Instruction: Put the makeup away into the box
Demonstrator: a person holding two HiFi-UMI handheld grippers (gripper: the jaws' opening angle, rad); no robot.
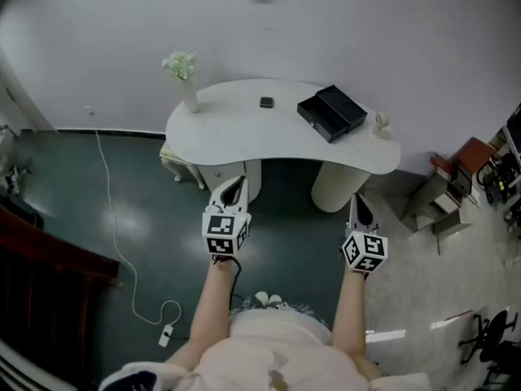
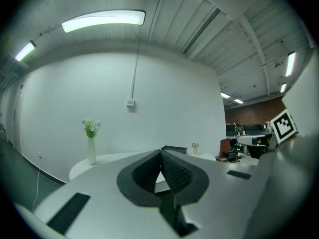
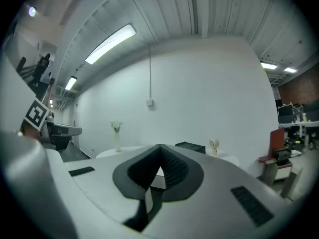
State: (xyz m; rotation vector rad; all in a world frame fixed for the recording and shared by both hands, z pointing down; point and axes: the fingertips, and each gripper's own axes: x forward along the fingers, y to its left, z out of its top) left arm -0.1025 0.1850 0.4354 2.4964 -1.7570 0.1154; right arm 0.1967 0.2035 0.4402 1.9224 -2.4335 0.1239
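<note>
Both forearms reach forward side by side, short of the table (image 1: 244, 141). The left gripper (image 1: 233, 187) and right gripper (image 1: 359, 208) are held about level and point to 12 o'clock. In the left gripper view the left gripper (image 2: 161, 152) has its jaws closed tip to tip with nothing between them. The right gripper (image 3: 159, 147) reads the same in its own view: jaws together, empty.

The table is white and kidney-shaped and stands against a white wall (image 1: 391, 31). The makeup (image 1: 266, 102), a small dark item, lies on the table at 12 o'clock, untouched. The box (image 1: 331, 112), black and open, sits at 1 o'clock, well apart from the makeup. A vase (image 1: 188, 94) with pale flowers stands at 11 o'clock near the table's edge. A small cream object (image 1: 380, 124) stands just beside the box at its 3 o'clock; its kind cannot be told.

The floor (image 1: 81, 194) is dark green. A white cable (image 1: 114, 226) trails across it at 9 o'clock. Furniture (image 1: 456, 194) stands on paler flooring at 3 o'clock.
</note>
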